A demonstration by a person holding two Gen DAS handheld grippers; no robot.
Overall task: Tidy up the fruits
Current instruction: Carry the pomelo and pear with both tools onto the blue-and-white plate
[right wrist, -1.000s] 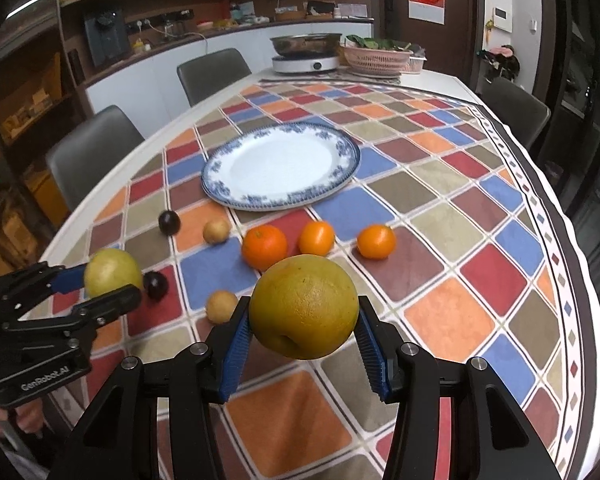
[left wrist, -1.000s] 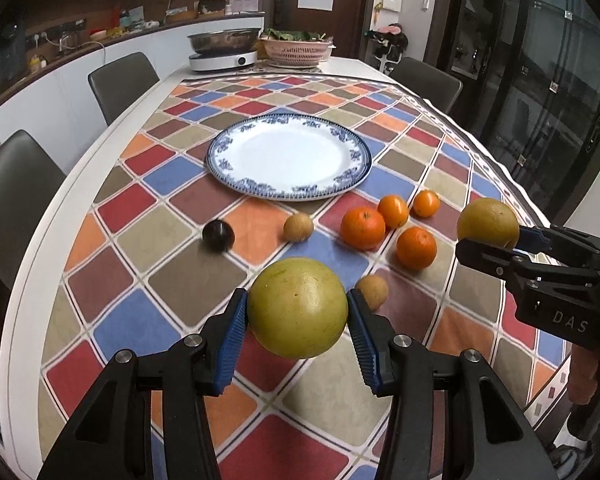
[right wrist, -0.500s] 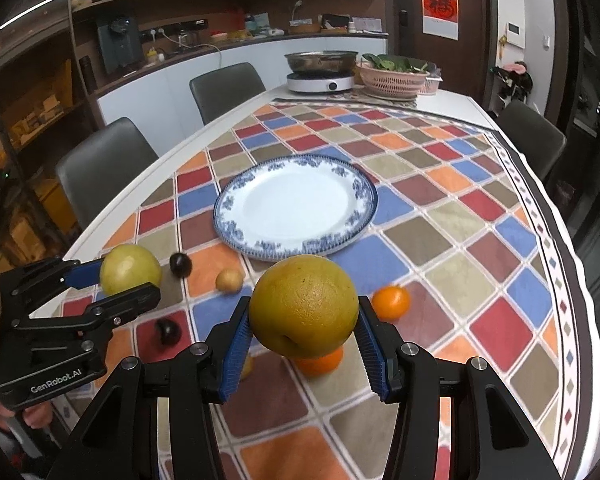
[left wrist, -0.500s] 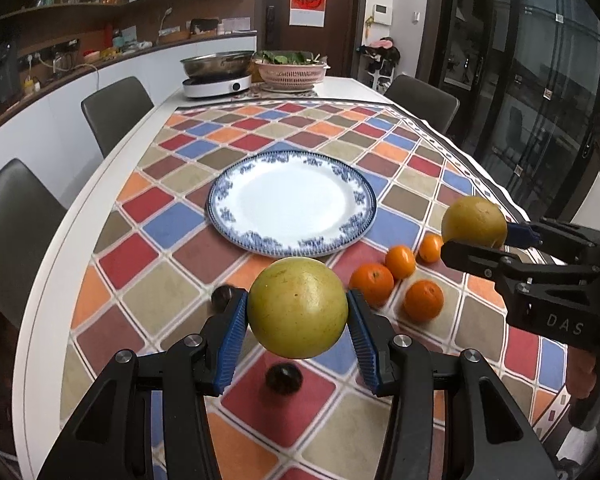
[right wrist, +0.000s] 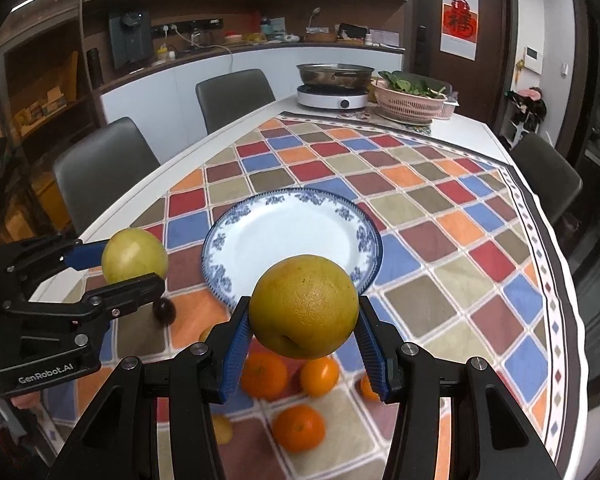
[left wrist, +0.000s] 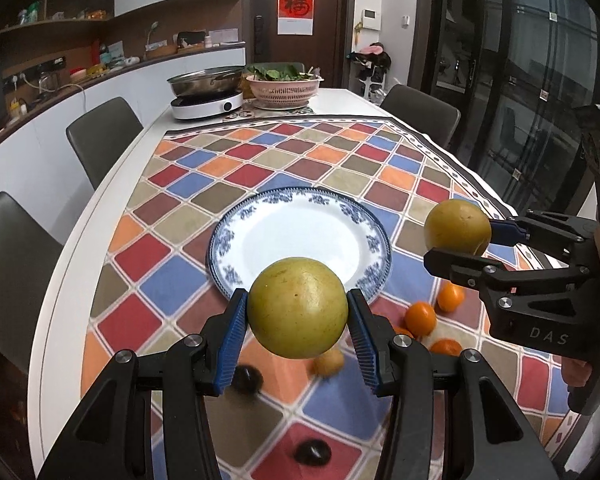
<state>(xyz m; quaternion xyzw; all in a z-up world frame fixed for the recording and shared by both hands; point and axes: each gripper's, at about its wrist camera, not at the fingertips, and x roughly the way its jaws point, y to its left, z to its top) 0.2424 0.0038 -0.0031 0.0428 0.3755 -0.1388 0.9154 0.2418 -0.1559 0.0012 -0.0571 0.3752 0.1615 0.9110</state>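
My left gripper is shut on a large yellow-green grapefruit, held above the table just short of the blue-rimmed white plate. My right gripper is shut on a large yellow-orange grapefruit, also held above the table near the plate. Each gripper shows in the other's view: the right one to the right of the plate, the left one to its left. The plate has nothing on it.
Several oranges, small brown fruits and dark plums lie on the checkered cloth below the grippers. A hot plate with a pan and a pink basket of greens stand at the far end. Chairs surround the table.
Both grippers have risen and moved forward toward the plate with their grapefruits. The small fruits now lie lower in both views, under the grippers.
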